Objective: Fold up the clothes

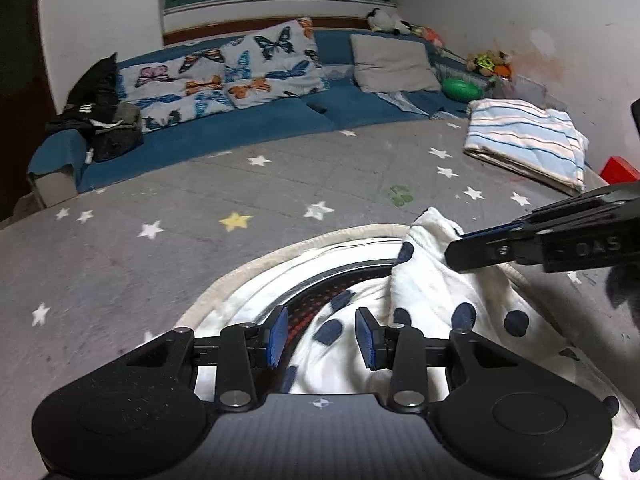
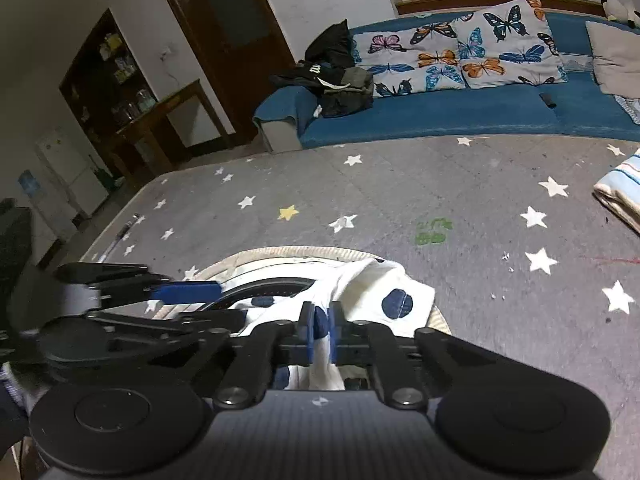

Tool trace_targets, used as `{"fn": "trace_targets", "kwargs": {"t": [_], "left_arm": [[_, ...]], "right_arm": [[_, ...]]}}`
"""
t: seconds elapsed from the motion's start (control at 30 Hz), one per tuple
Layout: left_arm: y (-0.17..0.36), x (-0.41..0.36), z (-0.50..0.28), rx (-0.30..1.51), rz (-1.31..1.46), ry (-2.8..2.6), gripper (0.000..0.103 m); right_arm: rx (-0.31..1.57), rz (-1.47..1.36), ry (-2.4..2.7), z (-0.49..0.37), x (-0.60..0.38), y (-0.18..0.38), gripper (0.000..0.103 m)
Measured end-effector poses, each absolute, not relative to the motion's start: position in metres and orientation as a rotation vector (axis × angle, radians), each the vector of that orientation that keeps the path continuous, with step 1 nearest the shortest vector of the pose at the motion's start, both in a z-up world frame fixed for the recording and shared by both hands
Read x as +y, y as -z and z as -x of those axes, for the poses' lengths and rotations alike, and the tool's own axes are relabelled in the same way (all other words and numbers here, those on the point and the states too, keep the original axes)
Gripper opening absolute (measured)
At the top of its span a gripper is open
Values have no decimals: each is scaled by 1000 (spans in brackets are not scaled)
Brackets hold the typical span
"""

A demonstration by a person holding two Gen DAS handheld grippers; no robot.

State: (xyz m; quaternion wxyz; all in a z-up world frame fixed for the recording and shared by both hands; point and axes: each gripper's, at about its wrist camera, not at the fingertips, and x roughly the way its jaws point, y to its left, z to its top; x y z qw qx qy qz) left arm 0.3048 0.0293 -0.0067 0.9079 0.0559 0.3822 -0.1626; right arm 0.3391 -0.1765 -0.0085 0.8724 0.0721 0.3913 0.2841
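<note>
Pinching fold of white navy-dotted garment (image 2: 384, 292), right gripper (image 2: 321, 334) clamps tight. Left gripper (image 1: 321, 336) spread wide, grasping nothing, above same garment lying on grey star-print mat (image 1: 200, 208).

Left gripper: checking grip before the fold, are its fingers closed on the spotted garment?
No, left gripper fingers stand apart above the spotted garment.

White navy-dotted garment (image 1: 432, 296) bunched on grey star mat (image 1: 200, 264), corner raised.
</note>
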Motion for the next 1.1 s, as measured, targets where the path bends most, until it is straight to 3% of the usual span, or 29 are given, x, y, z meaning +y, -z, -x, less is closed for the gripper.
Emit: {"fn": "trace_targets", "kwargs": {"t": [0.3, 0.4, 0.6, 0.77, 0.97, 1.1], "left_arm": [[16, 17, -318, 808, -102, 374, 7], [11, 22, -314, 781, -92, 352, 4], [-11, 62, -302, 712, -26, 224, 3], [-13, 103, -296, 743, -9, 132, 4], [-8, 122, -293, 775, -49, 71, 10], [-16, 115, -289, 736, -87, 62, 22]], "right_arm": [[725, -136, -593, -310, -205, -21, 5], [692, -136, -576, -298, -215, -31, 5], [649, -143, -502, -273, -246, -42, 5], [738, -153, -400, -256, -278, -27, 5], [838, -119, -263, -244, -308, -11, 14], [769, -94, -225, -246, -312, -28, 18]]}}
